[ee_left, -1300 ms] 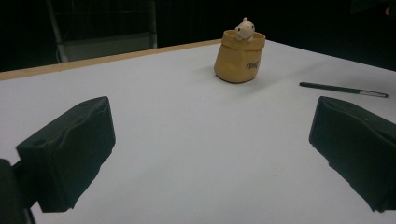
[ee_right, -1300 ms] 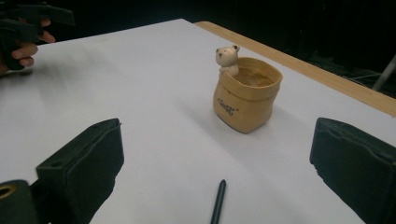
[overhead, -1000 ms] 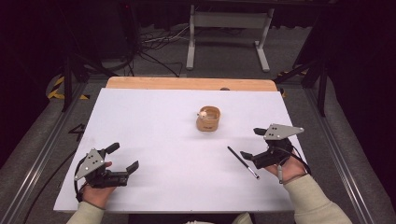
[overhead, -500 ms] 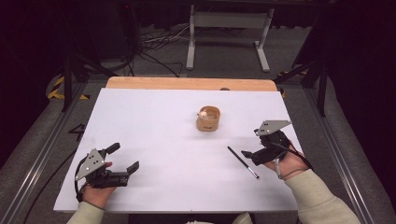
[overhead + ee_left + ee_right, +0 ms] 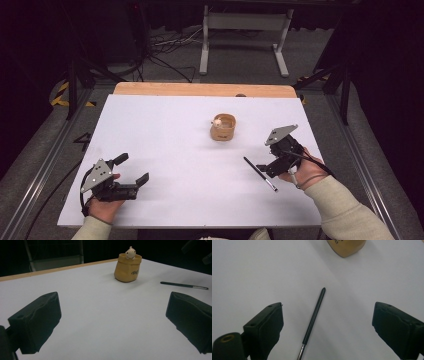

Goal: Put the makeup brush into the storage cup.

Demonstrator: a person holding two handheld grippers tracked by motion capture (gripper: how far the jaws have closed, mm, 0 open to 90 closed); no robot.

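Nearest me, my left claw (image 5: 131,172) rests low on the white counter (image 5: 165,130), jaws spread wide and empty, its hand (image 5: 102,207) lying flat. My right claw (image 5: 264,161) hovers tilted down over the pen (image 5: 260,173), released, jaws wide either side of the barrel without touching. To grip well, I should lower squarely and close across the pen's middle. Farther off stands the small tan pot (image 5: 223,128).
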